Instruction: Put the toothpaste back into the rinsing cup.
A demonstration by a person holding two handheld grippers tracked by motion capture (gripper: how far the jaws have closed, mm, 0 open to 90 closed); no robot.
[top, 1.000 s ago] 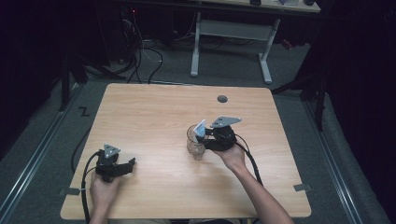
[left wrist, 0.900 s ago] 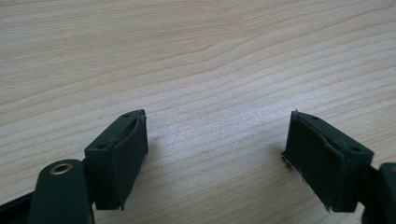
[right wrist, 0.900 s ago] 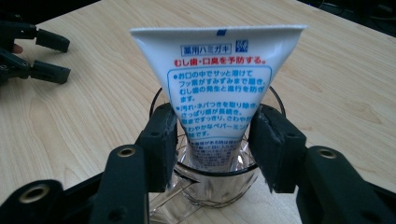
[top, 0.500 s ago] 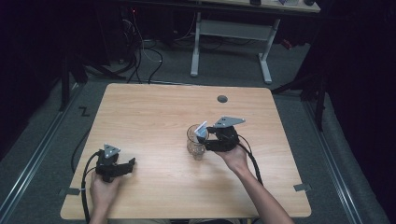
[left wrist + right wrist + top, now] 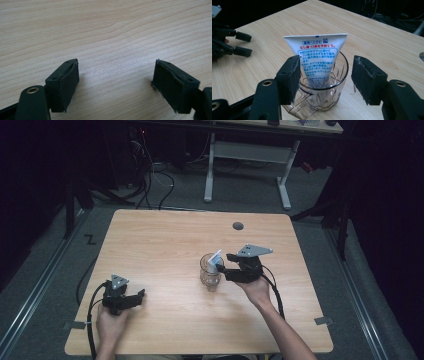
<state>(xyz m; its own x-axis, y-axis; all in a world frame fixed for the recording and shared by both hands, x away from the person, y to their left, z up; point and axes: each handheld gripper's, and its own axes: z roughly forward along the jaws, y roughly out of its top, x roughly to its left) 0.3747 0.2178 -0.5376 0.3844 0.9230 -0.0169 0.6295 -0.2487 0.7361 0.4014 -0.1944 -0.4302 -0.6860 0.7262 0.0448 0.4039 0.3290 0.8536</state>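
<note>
Now the right gripper (image 5: 324, 80) has just spread its jaws wide off the toothpaste tube (image 5: 318, 58), leaving it upright in the glass cup (image 5: 322, 100), so placement looks finished, while the left gripper (image 5: 115, 86) rests open and empty at the near left.

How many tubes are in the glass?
1: a white tube stands in the clear glass mid-table, crimped end up, between the open right gripper jaws. Nothing else visible inside.

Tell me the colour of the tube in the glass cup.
White tube with blue and red print; right gripper view.

Light wooden table (image 5: 165, 245), clear glass cup (image 5: 210, 276) standing on it
</note>
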